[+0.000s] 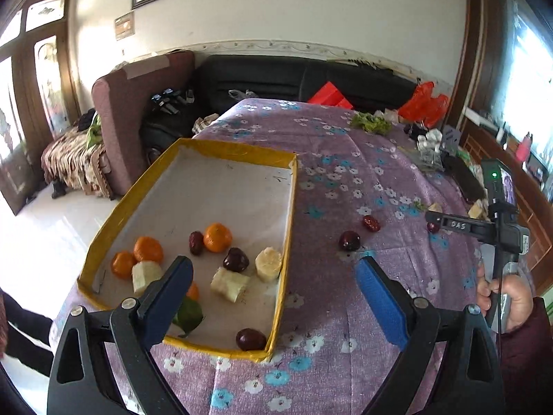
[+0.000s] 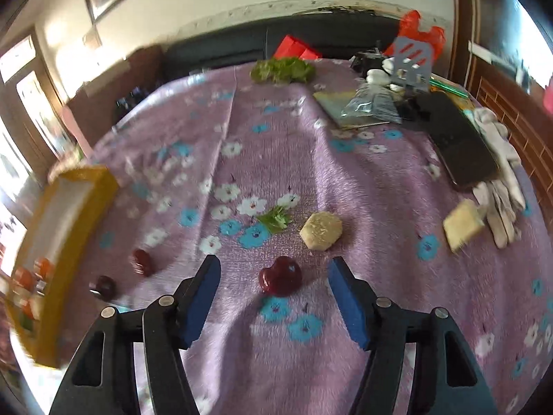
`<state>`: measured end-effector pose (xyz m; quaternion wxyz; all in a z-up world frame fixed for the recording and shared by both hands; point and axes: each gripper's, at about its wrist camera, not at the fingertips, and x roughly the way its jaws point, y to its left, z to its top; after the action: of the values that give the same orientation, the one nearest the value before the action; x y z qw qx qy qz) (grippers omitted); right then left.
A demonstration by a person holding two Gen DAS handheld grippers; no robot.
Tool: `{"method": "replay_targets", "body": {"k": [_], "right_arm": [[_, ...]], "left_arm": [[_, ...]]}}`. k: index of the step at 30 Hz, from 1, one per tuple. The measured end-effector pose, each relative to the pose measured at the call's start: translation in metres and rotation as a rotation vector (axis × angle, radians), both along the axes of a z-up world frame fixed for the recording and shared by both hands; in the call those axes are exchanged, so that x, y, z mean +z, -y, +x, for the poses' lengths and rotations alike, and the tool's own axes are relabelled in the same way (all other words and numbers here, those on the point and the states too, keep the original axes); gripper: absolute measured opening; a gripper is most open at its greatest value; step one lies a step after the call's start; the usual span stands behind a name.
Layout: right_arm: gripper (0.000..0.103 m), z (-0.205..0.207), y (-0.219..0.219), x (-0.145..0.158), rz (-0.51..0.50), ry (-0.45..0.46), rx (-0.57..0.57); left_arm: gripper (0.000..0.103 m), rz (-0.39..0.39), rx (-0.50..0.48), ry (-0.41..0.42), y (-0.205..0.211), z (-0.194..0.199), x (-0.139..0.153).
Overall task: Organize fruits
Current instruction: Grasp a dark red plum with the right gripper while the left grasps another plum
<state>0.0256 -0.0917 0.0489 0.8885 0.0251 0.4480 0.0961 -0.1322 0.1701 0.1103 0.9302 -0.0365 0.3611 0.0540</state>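
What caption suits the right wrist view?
Open right claw lined up on a dark red fruit lying on the floral cloth.

My yellow-rimmed tray [image 1: 221, 147] fills the left wrist view's centre-left, holding oranges [image 1: 217, 237], dark dates [image 1: 236, 259] and pale chunks [image 1: 268, 264]. A red date [image 2: 280, 275] lies on the cloth, lower centre of the right view.

Daylight floods in from the door [image 1: 20, 103] at my left and the window [image 1: 528, 52] at my right, both blown out to white glare. My left view is sharp; my right view is smeared with motion blur, worst on the box [image 2: 62, 242] at the left edge. Fisheye bends the edges, corners dark.
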Motion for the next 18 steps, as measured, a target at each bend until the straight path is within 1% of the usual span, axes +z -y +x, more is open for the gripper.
{"method": "replay_targets", "body": {"k": [4,6,8,9,11,12,15,18], "right_arm": [[0.068,0.000,0.000,-0.014,0.006,-0.015,0.019],[0.062,0.001,0.002,-0.017,0.009,-0.018,0.021],[0.049,0.004,0.004,-0.022,0.022,-0.036,0.029],[0.046,0.007,0.002,-0.026,0.023,-0.045,0.034],[0.033,0.006,0.000,-0.026,-0.013,-0.036,0.028],[0.032,0.005,0.001,-0.026,-0.022,-0.033,0.024],[0.032,0.005,0.003,-0.026,-0.002,-0.035,0.020],[0.032,0.005,0.007,-0.026,0.023,-0.038,0.012]], "left_arm": [[0.095,0.044,-0.050,-0.024,0.022,0.022,-0.007],[0.095,0.060,-0.079,-0.045,0.035,0.036,-0.015],[0.095,0.074,-0.104,-0.075,0.047,0.050,-0.025],[0.095,0.081,-0.115,-0.090,0.052,0.056,-0.029],[0.095,0.093,-0.126,-0.107,0.059,0.065,-0.036],[0.095,0.093,-0.130,-0.109,0.060,0.067,-0.038],[0.095,0.082,-0.125,-0.123,0.056,0.073,-0.041],[0.094,0.014,-0.148,-0.120,0.044,0.083,-0.037]]}}
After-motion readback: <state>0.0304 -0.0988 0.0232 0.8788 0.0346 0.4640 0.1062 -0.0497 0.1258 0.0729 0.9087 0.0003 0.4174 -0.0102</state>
